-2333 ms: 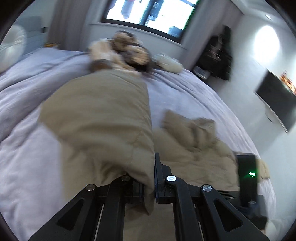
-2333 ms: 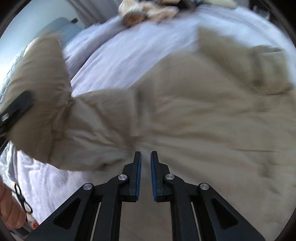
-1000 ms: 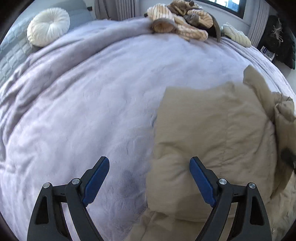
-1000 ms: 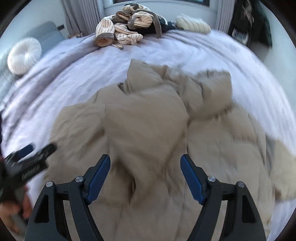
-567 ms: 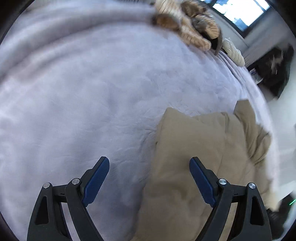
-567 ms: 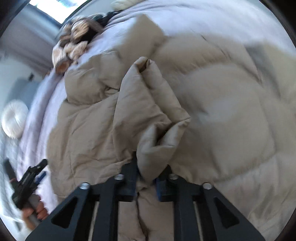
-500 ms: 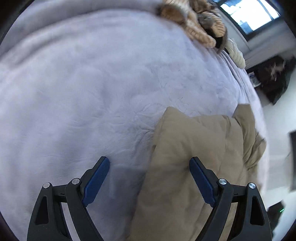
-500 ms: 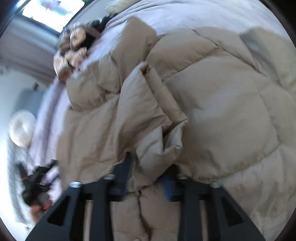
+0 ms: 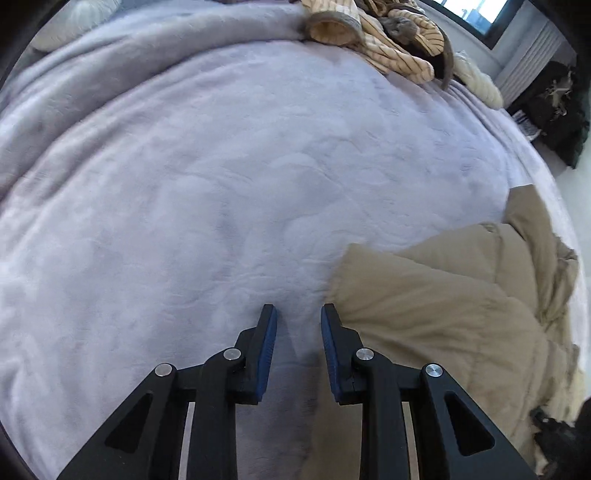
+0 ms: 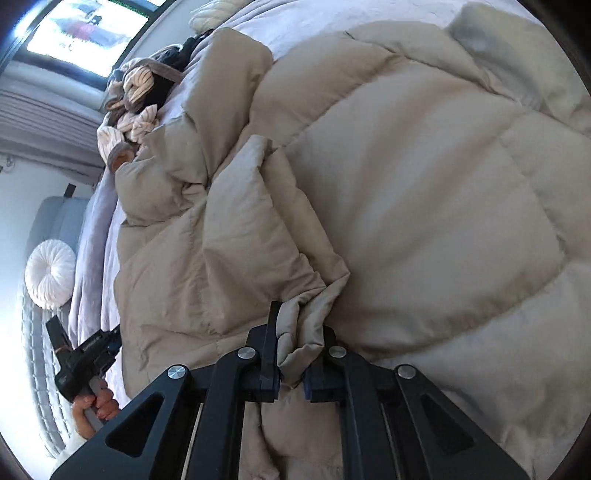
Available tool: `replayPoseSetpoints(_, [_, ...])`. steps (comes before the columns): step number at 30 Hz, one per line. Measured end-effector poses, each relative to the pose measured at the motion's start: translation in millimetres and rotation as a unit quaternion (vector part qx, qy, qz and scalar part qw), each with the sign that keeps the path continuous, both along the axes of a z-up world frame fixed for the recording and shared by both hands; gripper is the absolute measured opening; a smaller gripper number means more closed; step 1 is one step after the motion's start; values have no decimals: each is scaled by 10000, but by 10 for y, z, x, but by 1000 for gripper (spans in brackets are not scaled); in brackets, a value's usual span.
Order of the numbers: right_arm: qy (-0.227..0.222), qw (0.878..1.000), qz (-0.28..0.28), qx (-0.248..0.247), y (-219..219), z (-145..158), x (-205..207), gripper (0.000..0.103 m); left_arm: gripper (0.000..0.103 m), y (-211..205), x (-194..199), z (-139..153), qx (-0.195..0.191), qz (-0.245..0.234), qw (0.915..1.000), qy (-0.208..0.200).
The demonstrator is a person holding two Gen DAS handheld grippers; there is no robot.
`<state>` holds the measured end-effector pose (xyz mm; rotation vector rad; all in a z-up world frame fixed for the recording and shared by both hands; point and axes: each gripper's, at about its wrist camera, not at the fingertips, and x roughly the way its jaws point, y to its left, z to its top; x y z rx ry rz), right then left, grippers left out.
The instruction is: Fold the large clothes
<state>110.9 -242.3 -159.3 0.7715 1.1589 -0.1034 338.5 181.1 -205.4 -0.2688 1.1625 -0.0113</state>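
A beige puffer jacket lies spread on the lilac bed cover. My right gripper is shut on a bunched fold of the jacket, a sleeve end. In the left wrist view the jacket lies at the right, its corner just beside the right finger. My left gripper hovers over the bare cover with its jaws nearly closed and nothing between them. It also shows in the right wrist view at the far left, held by a hand.
A pile of striped clothes lies at the far end of the bed, with a cream knit item beside it. A round white cushion rests near the headboard. A window is beyond the bed.
My left gripper's jaws have narrowed from wide open to nearly closed, empty, beside the jacket's corner. My right gripper closed on the jacket fold and keeps hold of it.
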Motion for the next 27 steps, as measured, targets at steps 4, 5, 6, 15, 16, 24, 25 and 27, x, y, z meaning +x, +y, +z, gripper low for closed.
replayPoseSetpoints(4, [114,9991,301,-286,-15,185,-20,20,28,67,-199,239,116,-86,9997,-208])
replayPoseSetpoints(5, [114,9981,334,-514,-32,279,-67,31,28,67,-266,305,97,-148,9995,-263])
replayPoseSetpoints(6, [102,9966,314,-757,-43,375,-78,40,28,60,-329,360,68,-221,9993,-299])
replayPoseSetpoints(15, [-558,9902,594,-1135,-20,804,-313,21,28,-503,-722,322,215,-992,9948,-129])
replayPoseSetpoints(16, [-526,9884,756,-1209,48,774,-266,20,28,-529,-727,256,264,-950,9951,-80])
replayPoseSetpoints(24, [328,9858,604,-1531,-119,305,-106,14,28,-571,-663,117,468,-827,9955,-53])
replayPoseSetpoints(25, [378,9843,424,-1668,-182,365,-159,14,28,-584,-662,132,518,-843,9951,-54])
replayPoseSetpoints(27, [298,9882,133,-1499,-318,467,-270,14,28,-596,-671,163,552,-819,9951,-31])
